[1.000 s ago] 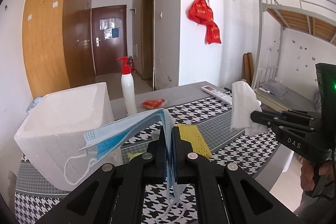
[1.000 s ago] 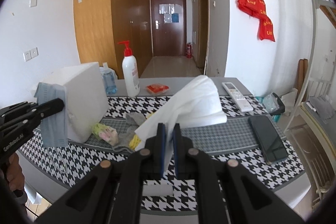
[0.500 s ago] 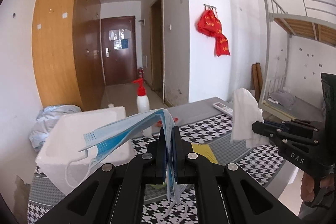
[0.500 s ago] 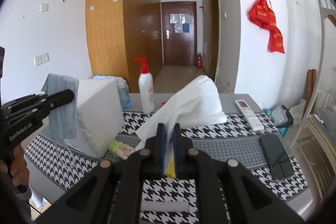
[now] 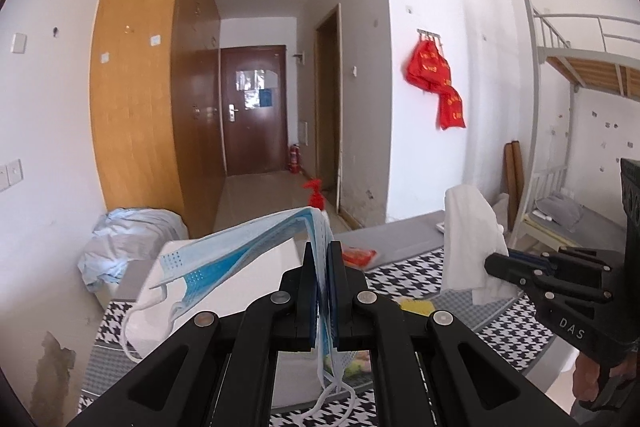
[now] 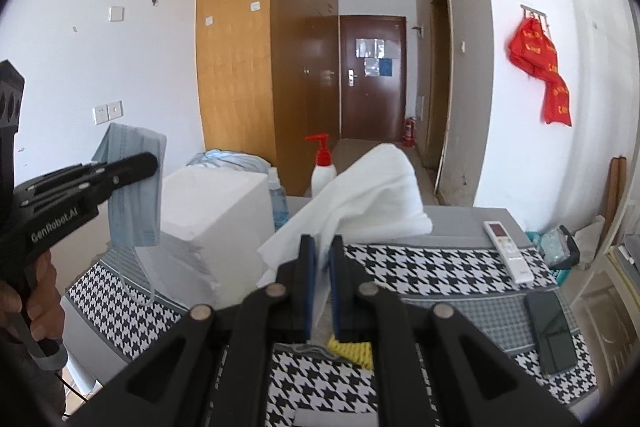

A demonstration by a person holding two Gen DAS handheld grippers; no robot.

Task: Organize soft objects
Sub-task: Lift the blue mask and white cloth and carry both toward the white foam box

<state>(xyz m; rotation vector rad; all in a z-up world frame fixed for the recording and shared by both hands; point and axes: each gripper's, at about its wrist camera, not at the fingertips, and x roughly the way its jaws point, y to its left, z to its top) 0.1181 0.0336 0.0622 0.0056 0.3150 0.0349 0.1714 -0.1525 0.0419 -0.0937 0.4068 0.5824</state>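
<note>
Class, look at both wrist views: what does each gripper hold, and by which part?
The left gripper pinches a blue face mask near one end. The right gripper pinches a white cloth by a lower edge fold.

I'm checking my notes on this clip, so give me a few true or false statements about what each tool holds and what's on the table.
1. The left tool is shut on a mask. True.
2. The right tool holds a yellow sponge. False: it grips a white cloth.
3. A phone lies on the table. True.
4. The pump bottle has a blue top. False: it is red.
</note>
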